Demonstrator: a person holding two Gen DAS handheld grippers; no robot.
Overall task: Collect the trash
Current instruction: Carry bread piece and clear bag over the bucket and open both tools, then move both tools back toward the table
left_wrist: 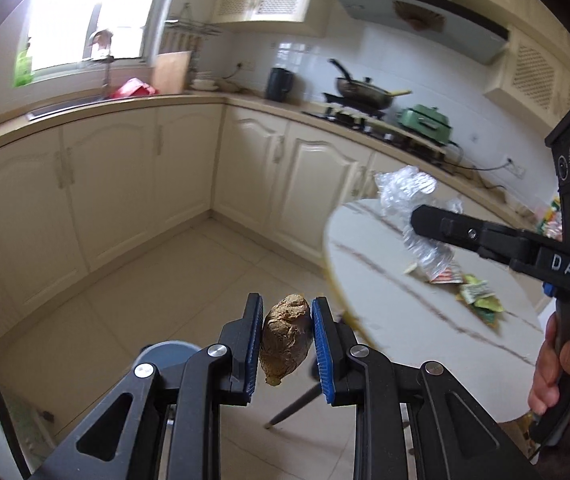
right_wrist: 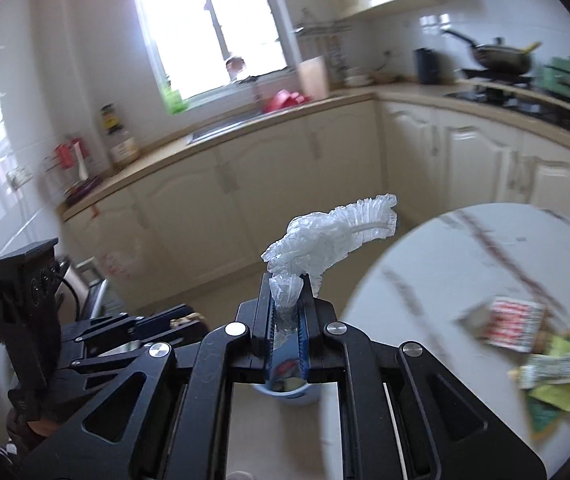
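My left gripper (left_wrist: 287, 334) is shut on a brown lumpy piece of ginger (left_wrist: 286, 338), held over the tiled floor beside the round white table (left_wrist: 397, 304). In the right wrist view my right gripper (right_wrist: 286, 300) is shut on a crumpled clear plastic wrap (right_wrist: 325, 240), which sticks up and to the right above the fingertips. The same plastic wrap (left_wrist: 405, 192) and the right gripper (left_wrist: 419, 220) show at the right of the left wrist view, above the table. Several snack wrappers (right_wrist: 541, 356) lie on the table. A pale blue bin (right_wrist: 285, 394) shows below the right gripper.
Cream kitchen cabinets (left_wrist: 133, 184) line the walls around the tiled floor (left_wrist: 189, 272). On the counter stand a stove with a black pan (left_wrist: 365, 94), a green appliance (left_wrist: 425, 122), a dark kettle (left_wrist: 279, 84) and a sink (left_wrist: 65, 106) under the window. A hand (left_wrist: 553, 368) grips the right tool.
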